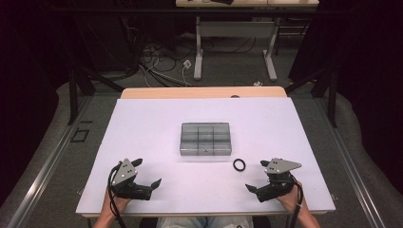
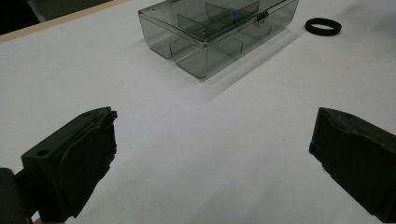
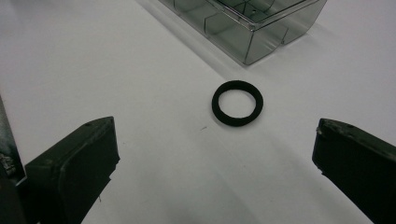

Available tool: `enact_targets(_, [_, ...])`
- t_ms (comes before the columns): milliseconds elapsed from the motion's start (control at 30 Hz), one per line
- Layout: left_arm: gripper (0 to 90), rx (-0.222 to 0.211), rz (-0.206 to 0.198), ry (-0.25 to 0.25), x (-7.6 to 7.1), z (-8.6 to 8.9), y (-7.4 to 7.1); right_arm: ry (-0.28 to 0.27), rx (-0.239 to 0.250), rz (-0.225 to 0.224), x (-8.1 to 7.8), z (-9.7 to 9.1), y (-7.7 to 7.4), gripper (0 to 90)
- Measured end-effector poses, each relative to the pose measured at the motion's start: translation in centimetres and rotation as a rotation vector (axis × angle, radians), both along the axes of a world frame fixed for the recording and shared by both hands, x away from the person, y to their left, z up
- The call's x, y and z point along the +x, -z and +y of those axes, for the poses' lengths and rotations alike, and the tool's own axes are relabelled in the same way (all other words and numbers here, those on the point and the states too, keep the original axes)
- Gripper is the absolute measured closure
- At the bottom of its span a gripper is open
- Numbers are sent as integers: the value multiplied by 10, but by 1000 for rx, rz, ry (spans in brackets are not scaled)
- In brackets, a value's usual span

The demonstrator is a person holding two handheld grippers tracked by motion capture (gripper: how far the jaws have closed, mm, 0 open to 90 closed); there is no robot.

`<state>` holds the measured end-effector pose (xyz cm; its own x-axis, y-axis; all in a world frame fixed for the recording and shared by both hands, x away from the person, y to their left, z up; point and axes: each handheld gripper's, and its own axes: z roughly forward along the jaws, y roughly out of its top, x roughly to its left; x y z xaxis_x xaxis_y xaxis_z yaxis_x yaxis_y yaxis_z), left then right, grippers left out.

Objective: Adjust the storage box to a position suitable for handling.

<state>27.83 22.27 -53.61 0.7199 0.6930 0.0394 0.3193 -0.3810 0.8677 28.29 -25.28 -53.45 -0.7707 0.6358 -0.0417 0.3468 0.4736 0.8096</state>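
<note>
Ring [image 1: 239,165] just right of box [image 1: 205,138]

Even overhead light makes the white table [image 1: 142,142] bright; surroundings fall dark; the clear box [image 2: 215,37] casts a soft shadow; near jaws look slightly blurred, grainy.

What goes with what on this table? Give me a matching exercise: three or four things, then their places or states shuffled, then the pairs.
Things:
1. black ring
2. compartment box
3. left gripper
4. right gripper

Descriptions:
A. clear grey, lid shut, mid-table
B. open and empty, near the table's left front
C. lying flat beside the box's front right corner
D. open, pointing towards the ring

Pairs: 1-C, 2-A, 3-B, 4-D
</note>
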Motion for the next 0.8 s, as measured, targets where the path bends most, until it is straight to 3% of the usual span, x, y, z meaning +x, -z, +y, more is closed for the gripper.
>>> enact_targets(233, [0, -2, 5, -1, 4, -1, 2, 1, 7, 6, 8, 6, 2, 0])
enact_targets(500, [0, -1, 13, 14, 10, -7, 4, 23, 10, 11, 19, 16, -6, 0])
enact_targets(800, [0, 2, 13, 15, 10, -7, 4, 7, 15, 11, 35, 29, -12, 0])
